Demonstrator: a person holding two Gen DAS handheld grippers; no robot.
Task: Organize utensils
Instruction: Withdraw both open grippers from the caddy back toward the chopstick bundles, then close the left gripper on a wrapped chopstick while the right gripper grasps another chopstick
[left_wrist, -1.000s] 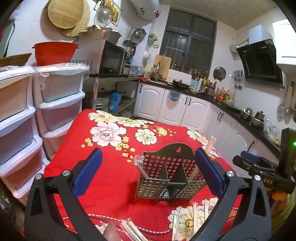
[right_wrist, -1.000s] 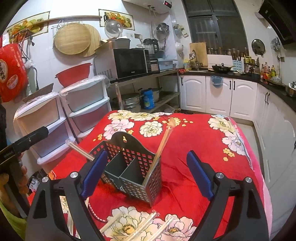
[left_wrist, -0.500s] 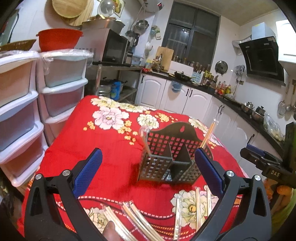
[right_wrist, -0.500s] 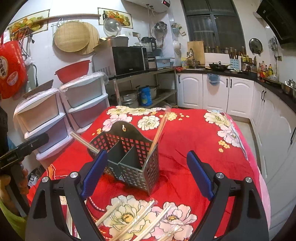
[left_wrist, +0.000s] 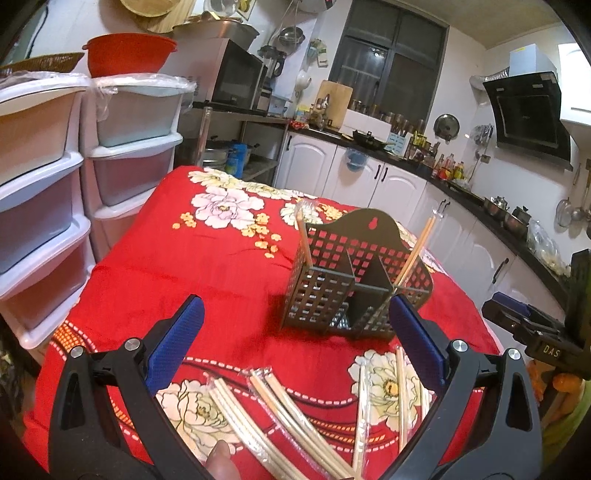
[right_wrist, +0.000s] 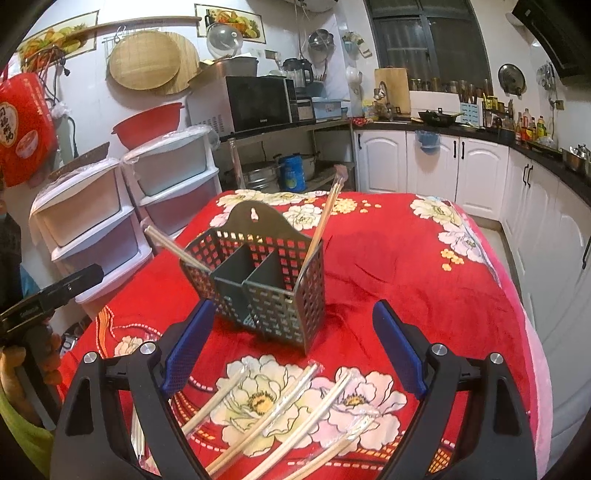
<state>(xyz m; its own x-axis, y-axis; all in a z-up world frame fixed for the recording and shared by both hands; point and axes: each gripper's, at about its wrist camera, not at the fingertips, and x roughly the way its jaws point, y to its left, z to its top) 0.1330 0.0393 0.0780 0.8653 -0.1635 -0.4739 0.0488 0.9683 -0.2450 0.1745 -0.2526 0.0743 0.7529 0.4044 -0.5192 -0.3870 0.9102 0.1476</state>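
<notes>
1. The left gripper (left_wrist: 295, 336) hangs with its jaws spread wide and nothing between them, above wrapped chopsticks (left_wrist: 280, 410) on the red cloth (left_wrist: 207, 266).
2. The right gripper (right_wrist: 291, 347) is equally agape and empty over its own wrapped pairs (right_wrist: 295, 402), likely lining up a pick.
3. The perforated holder (left_wrist: 351, 280) stands upright just beyond, with 2 pairs leaning in its outer compartments; the middle ones look free.
4. The left view alone shows a fingertip (left_wrist: 221, 459); the right alone shows the hanging red bag (right_wrist: 22, 125).
</notes>
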